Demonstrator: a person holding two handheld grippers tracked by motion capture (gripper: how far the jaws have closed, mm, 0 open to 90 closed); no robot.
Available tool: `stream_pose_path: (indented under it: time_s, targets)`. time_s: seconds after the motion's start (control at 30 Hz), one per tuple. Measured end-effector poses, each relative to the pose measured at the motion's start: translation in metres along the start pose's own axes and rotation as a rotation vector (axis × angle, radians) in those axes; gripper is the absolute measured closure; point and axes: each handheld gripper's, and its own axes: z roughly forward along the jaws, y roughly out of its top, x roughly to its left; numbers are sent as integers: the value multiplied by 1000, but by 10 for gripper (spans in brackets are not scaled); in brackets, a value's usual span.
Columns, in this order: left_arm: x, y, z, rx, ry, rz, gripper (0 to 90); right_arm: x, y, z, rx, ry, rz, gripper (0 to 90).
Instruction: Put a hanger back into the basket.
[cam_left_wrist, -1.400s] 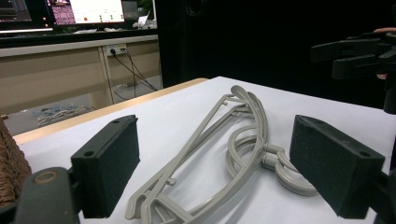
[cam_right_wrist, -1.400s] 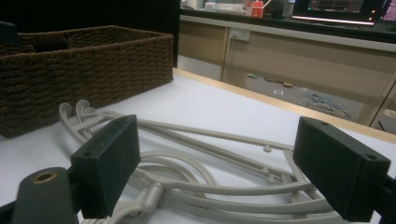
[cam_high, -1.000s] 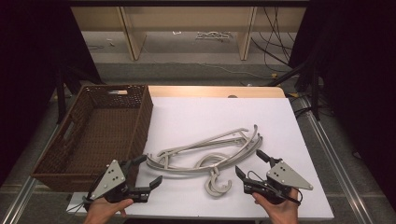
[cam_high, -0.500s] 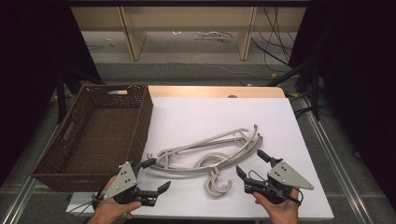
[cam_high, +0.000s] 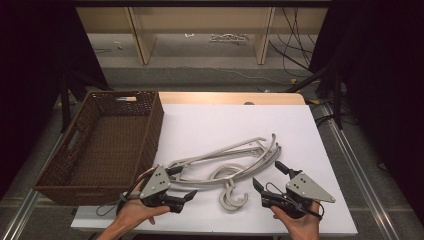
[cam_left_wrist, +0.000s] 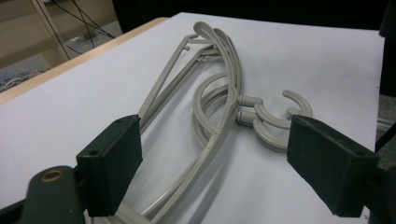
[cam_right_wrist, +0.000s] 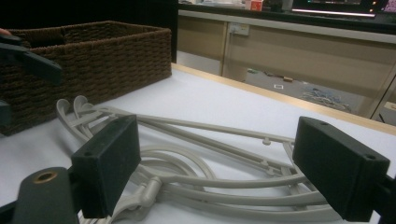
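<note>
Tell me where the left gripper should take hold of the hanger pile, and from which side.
Probably the near-left end of the hangers, where the thin arms converge beside the basket. They lie flat on the white table, so the left gripper, jaws open, should come in low from the near-left, straddling the bars rather than the curled hooks.

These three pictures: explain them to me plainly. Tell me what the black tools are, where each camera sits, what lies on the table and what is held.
A person sits at a table covered in white, holding a hand tool in each hand. The left gripper and the right gripper each have two black jaws, and both stand open, holding nothing. The high view looks down from above the person. The other two pictures come from cameras riding on each gripper, looking out between its own jaws. On the table lies a bundle of grey plastic hangers with their hooks toward the person, and a brown woven basket stands at the left.
</note>
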Motion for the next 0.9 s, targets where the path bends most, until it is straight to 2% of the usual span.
stream_pose_path:
  time_s: [0.03, 0.1, 0.13, 0.17, 0.2, 0.27, 0.3, 0.4, 0.47, 0.5, 0.53, 0.6, 0.63, 0.67, 0.7, 0.73, 0.83, 0.87, 0.9]
  targets:
    - [-1, 2, 10, 40, -20, 11, 197, 0, 0, 1, -9, 2, 0, 161]
    - [-2, 1, 15, 57, -30, 5, 169, 1, -1, 1, -9, 4, 0, 161]
    - [-3, 1, 22, 80, -29, 10, 170, 0, -1, 2, -18, 14, -2, 161]
    - [-3, -1, 30, 127, -33, 33, 171, 0, -1, 2, -20, 15, -3, 161]
    - [-3, -1, 30, 127, -33, 33, 169, 1, -1, 1, -11, 14, 10, 161]
    - [-3, -2, 44, 197, -52, 71, 164, 1, -1, 0, -3, 7, 8, 161]
    - [-3, -2, 44, 197, -52, 71, 166, 1, -1, 0, -3, 7, 8, 161]
    - [-2, -4, 55, 264, -41, 115, 168, 0, -1, 1, -6, 12, 13, 161]
    - [-1, -6, 62, 304, -30, 123, 196, 1, -2, 1, -3, 16, 11, 161]
    - [1, -6, 65, 319, -30, 123, 230, 1, -2, 1, -2, 16, 11, 161]
    - [4, -6, 71, 352, -28, 105, 270, 1, -2, 2, -4, 19, 11, 161]
    - [5, -6, 72, 365, -26, 106, 330, 1, -2, 1, 4, 11, 7, 161]
    - [5, -5, 73, 363, -35, 95, 330, 1, -2, 1, 4, 11, 7, 161]
    - [6, -5, 75, 378, -35, 91, 382, 1, -2, 1, 4, 11, 7, 162]
    - [7, -4, 76, 392, -33, 92, 382, 1, -2, 1, 4, 11, 7, 162]
    - [8, -4, 78, 413, -37, 90, 443, 0, -1, 1, 11, 16, 8, 162]
    - [10, -2, 80, 420, -47, 89, 527, 0, -2, 1, 12, 13, 9, 163]
    - [10, -1, 81, 420, -56, 84, 527, 0, -2, 1, 12, 13, 10, 162]
    - [12, 2, 83, 436, -65, 105, 570, 0, -1, 1, 12, 17, 10, 164]
